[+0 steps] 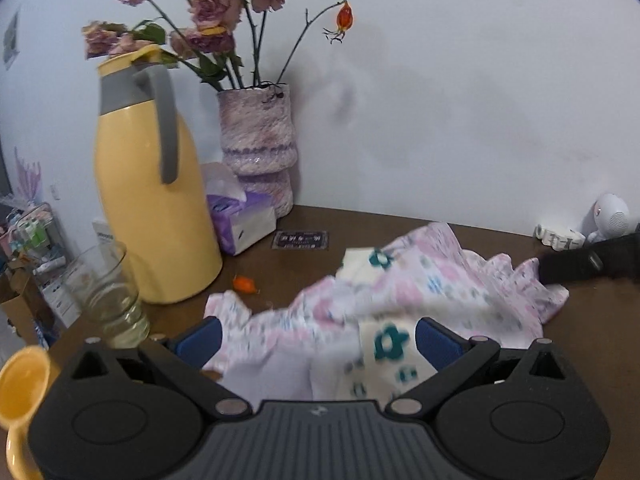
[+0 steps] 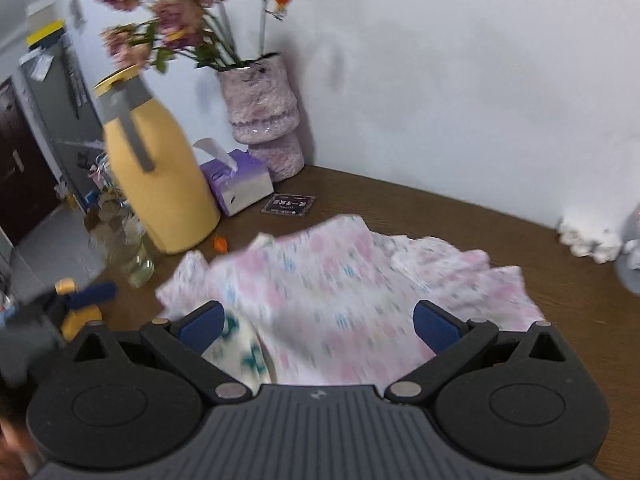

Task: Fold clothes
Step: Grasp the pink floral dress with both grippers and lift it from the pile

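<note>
A pink and white floral garment point(image 1: 400, 300) lies crumpled on the brown table point(image 1: 592, 320), with a cream part bearing teal flowers point(image 1: 390, 342). My left gripper point(image 1: 318, 338) is open, its blue pads on either side of the cloth. The right gripper's black tip point(image 1: 588, 262) shows at the garment's right edge. In the right wrist view the garment point(image 2: 340, 292) is blurred and spread between the wide-open pads of my right gripper point(image 2: 318, 322). The left gripper's blue finger point(image 2: 94, 294) shows at far left.
A yellow thermos jug point(image 1: 152, 200), a glass point(image 1: 106, 292), a purple tissue box point(image 1: 240, 224), a pink vase of dried roses point(image 1: 260, 148) and a dark card point(image 1: 300, 239) stand at the back left. An orange candy point(image 1: 245, 283) lies near the jug. A yellow cup point(image 1: 20, 392) is at lower left. White items point(image 1: 600, 224) sit at the right.
</note>
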